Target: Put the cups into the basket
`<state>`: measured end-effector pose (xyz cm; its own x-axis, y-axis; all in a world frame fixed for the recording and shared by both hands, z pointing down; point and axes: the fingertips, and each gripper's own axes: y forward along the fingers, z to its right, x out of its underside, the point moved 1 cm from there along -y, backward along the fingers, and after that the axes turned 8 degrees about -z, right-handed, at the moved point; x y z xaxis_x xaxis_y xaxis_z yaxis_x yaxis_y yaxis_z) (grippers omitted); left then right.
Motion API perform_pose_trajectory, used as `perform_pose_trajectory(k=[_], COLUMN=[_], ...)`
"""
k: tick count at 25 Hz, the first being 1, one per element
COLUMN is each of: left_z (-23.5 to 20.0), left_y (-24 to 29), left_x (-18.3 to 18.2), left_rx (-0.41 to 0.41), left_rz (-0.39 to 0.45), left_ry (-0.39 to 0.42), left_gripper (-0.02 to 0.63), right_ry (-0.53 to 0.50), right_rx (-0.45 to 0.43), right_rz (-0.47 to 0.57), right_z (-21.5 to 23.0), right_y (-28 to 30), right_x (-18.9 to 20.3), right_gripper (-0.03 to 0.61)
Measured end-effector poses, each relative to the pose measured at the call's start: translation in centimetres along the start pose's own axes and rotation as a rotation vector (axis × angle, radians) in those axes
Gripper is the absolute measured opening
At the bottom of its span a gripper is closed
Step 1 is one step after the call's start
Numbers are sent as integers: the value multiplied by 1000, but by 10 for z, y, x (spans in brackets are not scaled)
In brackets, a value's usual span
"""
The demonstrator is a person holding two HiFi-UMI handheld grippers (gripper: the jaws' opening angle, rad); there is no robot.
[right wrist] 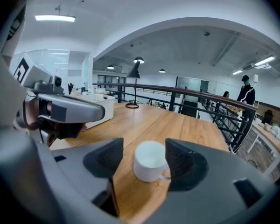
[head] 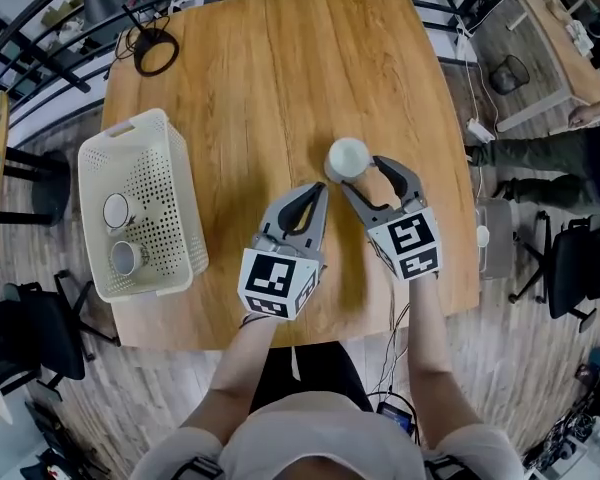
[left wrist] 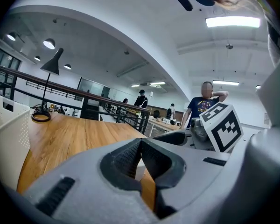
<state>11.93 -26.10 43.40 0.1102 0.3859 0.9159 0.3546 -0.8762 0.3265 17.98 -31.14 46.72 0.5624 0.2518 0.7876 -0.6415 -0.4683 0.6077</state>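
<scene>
Third cup framed for pickup, two already in the basket

The white cup (head: 348,158) stands on the table (head: 280,68), well apart from the basket (head: 130,126), between the parted jaws of the right gripper (head: 368,176). Only the right gripper view shows that the pads are not yet squeezing it. Only the head view shows the two cups (head: 117,210) (head: 127,258) lying inside the basket. The left gripper (head: 315,196) is closed and empty.
</scene>
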Motion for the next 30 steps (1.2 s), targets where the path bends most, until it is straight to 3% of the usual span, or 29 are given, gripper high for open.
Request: perform_pose_trajectory(k=[6,10,13,30], left_z=[-10,-16,-19,-36], left_y=[4,6,7,11], left_x=[7,8,8,21], left_rx=[-10,-17,-20,-55], left_rz=[-15,-17,-16,-20], left_ry=[-11,-20,-25,-64], left_gripper=[9,9,9,9], right_ry=[-95,-89,-55,-163], right_rx=[-13,-84,-144,-199], right_rz=[-31,-57,-69,-308], right_z=[5,0,-2,10], right_y=[14,25,34,91], right_x=[-8,-8,-4,35], right_gripper=[298,440,492,494])
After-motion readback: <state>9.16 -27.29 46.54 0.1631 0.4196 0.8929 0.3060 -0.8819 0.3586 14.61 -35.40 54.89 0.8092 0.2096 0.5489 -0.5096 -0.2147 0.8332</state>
